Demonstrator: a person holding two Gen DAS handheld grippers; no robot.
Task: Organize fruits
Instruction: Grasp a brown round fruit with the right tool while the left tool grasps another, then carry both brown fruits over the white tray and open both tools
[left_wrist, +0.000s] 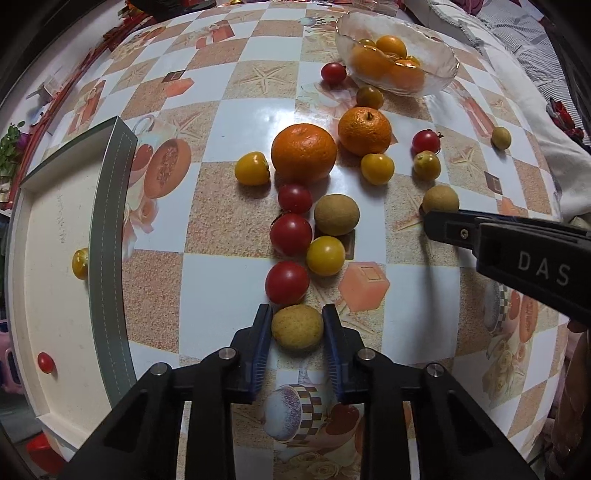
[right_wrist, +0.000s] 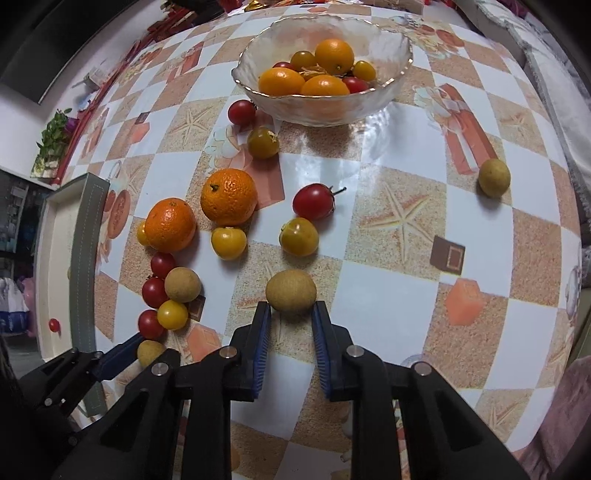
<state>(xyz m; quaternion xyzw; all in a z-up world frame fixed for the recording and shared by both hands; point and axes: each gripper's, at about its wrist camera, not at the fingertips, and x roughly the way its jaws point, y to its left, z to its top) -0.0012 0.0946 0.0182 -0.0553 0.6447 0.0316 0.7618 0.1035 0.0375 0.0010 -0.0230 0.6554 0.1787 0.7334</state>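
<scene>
At the far left, a white tray with a grey rim is seen on the counter; a yellow cherry tomato and a red cherry tomato lie inside it. In the right wrist view only the red one can be made out in the tray.

The left gripper is held low over the counter, its jaws parted about a fruit's width, with a tan longan set between the blue pads. Whether the pads press on it cannot be told. In the right wrist view this gripper appears at the lower left, the longan partly hidden behind it.

Beyond it, red and yellow tomatoes, a second longan and two mandarins lie clustered mid-counter.

To the right, the right gripper has its jaws open to a similar width, and a third longan sits just at the fingertips, near but not clearly gripped. From the left wrist view, only one jaw is seen from the side, next to that longan.

A glass bowl stands at the far side, holding mandarins and small tomatoes; its red tomatoes are seen only in the right wrist view. A lone longan lies well apart at the right.
</scene>
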